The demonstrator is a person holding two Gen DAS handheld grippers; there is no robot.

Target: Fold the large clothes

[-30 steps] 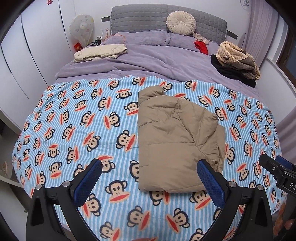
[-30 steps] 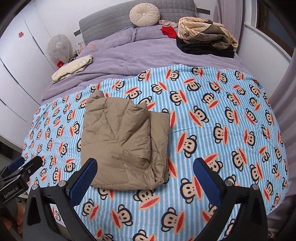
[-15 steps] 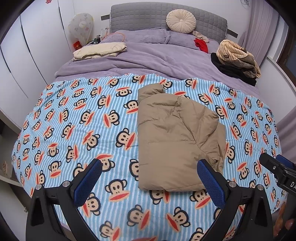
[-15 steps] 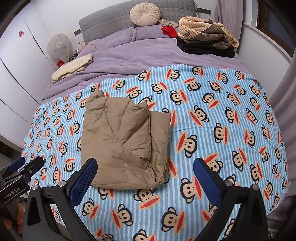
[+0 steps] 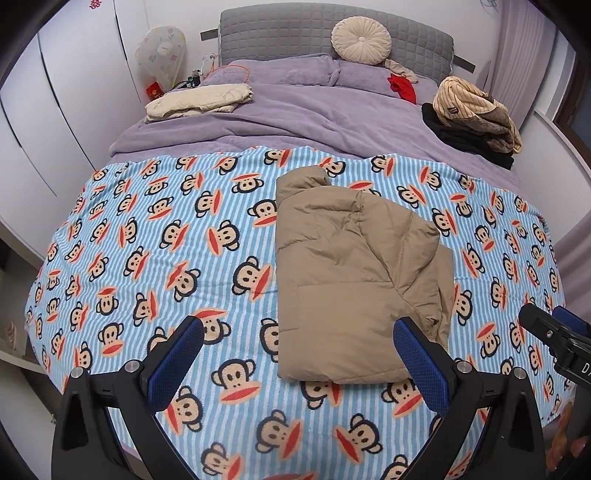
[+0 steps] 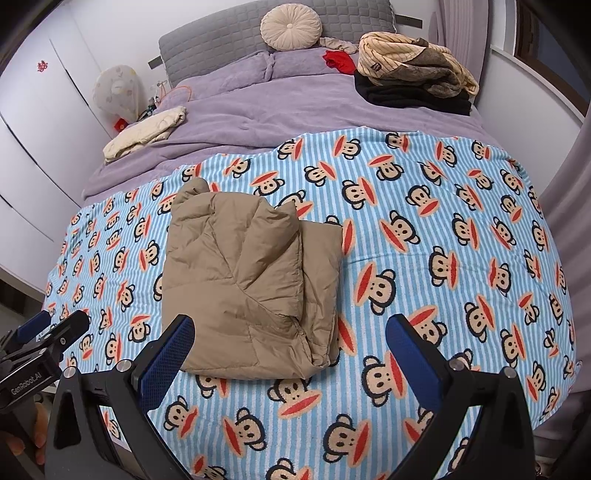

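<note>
left gripper point(image 5: 295, 354) spread, empty | right gripper point(image 6: 291, 347) spread, empty | tan puffer jacket point(image 5: 354, 280) folded on monkey blanket point(image 5: 166, 236), just ahead of both jaws | likely light, soft, slippery (springs open) | grip near hem corners

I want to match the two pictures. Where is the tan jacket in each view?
Left wrist: the jacket lies right of centre on the monkey blanket.
Right wrist: the jacket lies left of centre.
Shared landmark: the round cushion at the headboard.
</note>
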